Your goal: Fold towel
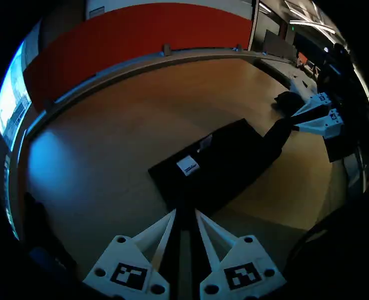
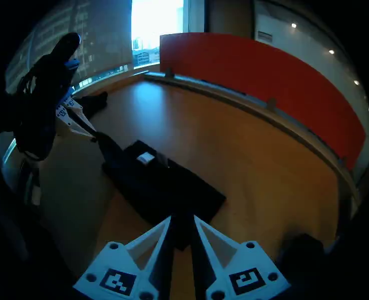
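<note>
In the left gripper view, the left gripper (image 1: 185,215) reaches in from the bottom edge. Its two white fingers are drawn close together, with dark cloth pinched between the tips, so it is clenched on the near edge of the towel (image 1: 219,165). The towel is a black cloth lying mostly flat near the middle of the wooden table (image 1: 109,150), with a small white label (image 1: 188,165) showing on top. At its far right corner the cloth is pulled up off the wood into the tips of the right gripper (image 1: 295,122), which is clamped on that corner. Just beyond that gripper a dark lump (image 1: 288,100) sits on the table. A red partition (image 1: 134,35) runs along the far edge and a bright window (image 1: 11,100) lies to the left. In the right gripper view, the right gripper's own fingers come together at the bottom over the towel's near corner and hide the spot where they grip it. Across the cloth, the left gripper holds the far corner raised, with a gloved hand (image 2: 44,100) behind it blocking the table's left side. A dark heap (image 2: 91,102) lies past it, towards the window.
</note>
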Tool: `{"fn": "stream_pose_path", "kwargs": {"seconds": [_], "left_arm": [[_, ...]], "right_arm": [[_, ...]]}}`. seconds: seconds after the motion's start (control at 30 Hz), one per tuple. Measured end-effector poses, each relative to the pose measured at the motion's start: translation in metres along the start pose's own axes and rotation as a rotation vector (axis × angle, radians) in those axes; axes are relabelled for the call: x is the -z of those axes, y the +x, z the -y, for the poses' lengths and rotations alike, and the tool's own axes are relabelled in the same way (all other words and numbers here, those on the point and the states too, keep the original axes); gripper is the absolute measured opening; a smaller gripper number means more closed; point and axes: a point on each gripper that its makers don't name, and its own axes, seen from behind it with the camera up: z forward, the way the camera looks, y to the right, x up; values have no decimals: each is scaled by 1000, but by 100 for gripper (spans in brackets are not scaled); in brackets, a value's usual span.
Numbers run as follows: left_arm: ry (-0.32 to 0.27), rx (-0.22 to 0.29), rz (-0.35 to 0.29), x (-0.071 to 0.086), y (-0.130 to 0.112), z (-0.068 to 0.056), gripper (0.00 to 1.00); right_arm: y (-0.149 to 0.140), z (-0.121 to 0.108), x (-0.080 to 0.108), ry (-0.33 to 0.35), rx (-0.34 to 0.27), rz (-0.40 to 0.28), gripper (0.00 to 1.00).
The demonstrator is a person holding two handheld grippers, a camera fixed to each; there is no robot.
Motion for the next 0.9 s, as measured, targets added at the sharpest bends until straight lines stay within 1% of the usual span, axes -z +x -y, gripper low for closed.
{"fn": "stream_pose_path", "kwargs": {"seconds": [0.2, 0.4, 0.6, 0.8, 0.87, 0.9], "left_arm": [[-3, 1, 14, -9, -6, 2, 11], [2, 24, 23, -27, -10, 6, 12], [17, 36, 21, -45, -7, 13, 13], [31, 35, 21, -58, -4, 20, 19], [41, 32, 20, -61, -3, 24, 26], [45, 30, 19, -63, -3, 26, 27]], "right_arm": [[-7, -3, -10, -1, -10, 17, 17], [-16, -10, -27, 1, -32, 42, 17], [-19, -19, -42, -6, -45, 52, 17], [-19, -28, -54, -21, -70, 53, 17], [-19, -32, -58, -32, -76, 54, 18], [-19, -34, -59, -37, -78, 55, 18]]}}
